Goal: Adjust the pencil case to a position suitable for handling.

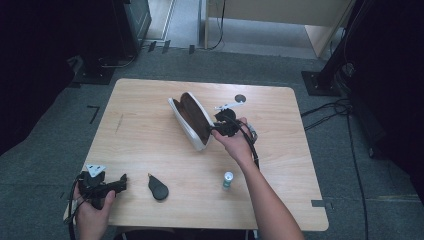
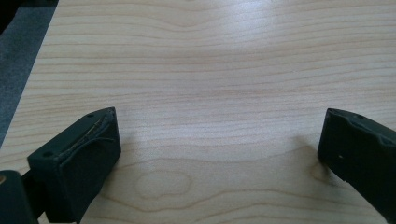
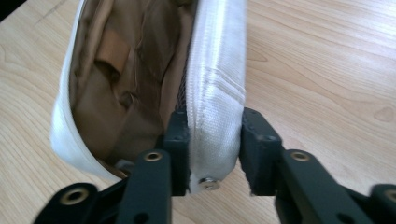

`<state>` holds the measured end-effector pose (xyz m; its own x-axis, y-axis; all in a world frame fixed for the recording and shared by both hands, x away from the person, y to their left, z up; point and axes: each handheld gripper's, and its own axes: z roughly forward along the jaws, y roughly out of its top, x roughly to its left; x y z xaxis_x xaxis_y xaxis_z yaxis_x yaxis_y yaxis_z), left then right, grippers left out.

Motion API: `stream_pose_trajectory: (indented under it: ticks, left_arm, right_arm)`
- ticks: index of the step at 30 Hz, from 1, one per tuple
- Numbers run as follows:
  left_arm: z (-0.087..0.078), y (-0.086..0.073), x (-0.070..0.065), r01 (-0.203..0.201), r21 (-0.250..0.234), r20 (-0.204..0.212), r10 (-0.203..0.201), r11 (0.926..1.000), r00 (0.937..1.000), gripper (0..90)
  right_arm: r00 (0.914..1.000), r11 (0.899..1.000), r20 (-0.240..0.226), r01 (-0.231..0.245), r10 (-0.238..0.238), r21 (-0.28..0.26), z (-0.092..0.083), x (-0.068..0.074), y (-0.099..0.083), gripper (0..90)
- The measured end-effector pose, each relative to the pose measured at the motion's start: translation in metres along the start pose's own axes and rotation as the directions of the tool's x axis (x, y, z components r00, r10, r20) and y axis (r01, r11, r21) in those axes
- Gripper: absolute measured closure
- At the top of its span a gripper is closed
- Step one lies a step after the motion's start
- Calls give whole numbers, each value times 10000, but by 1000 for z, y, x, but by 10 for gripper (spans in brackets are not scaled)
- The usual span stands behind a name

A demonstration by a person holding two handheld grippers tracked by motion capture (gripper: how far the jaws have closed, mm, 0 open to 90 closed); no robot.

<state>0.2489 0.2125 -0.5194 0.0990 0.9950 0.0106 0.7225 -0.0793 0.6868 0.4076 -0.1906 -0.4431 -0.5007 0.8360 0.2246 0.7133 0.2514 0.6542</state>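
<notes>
- Wooden table [image 1: 150, 130] is bearing everything we are working with.
- Our left gripper [image 1: 102, 186] is idling at the near left edge, jaws wide and empty.
- Our right gripper [image 3: 212, 140] is pinching the white pouch [image 1: 192, 120] wall mid-table; already open, we judge filling remains.

Both forearms are bare, with no sleeve reaching the wrists, and a watch-like band [image 1: 253, 133] sits at the right wrist. The left gripper [image 1: 121, 182] is black, topped by a grey three-cornered plate [image 1: 95, 169], its blocky jaws showing small screw holes and a scuffed pad edge. The right gripper [image 1: 216, 127] is black too, with a pale plate [image 1: 230, 105], a black cable [image 1: 255, 150] looping down along the arm, and brass-ringed rivets [image 3: 153, 156] in its linkage arms.
</notes>
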Motion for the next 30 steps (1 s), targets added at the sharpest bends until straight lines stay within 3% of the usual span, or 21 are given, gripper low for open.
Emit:
stream_pose_trajectory:
  ticks: [4, 12, 22, 30]
  left_arm:
    - [0, 0, 0, -6, -5, 18, 6, 10000, 10000, 0]
    - [0, 0, 0, -11, -1, 25, 11, 10000, 10000, 0]
    - [0, 0, 0, -13, 1, 24, 13, 10000, 10000, 0]
    - [0, 0, 0, -10, 5, 25, 10, 10000, 10000, 0]
  right_arm:
    - [9975, 9978, -261, -646, 650, 130, -5, -4, -5, 705]
    - [9901, 9925, -685, -1221, 1225, 96, -21, -6, -26, 697]
    - [9871, 9929, -1078, -1185, 1187, 81, -40, 2, -52, 683]
    - [9833, 9919, -1306, -1271, 1264, 31, -45, 8, -62, 679]
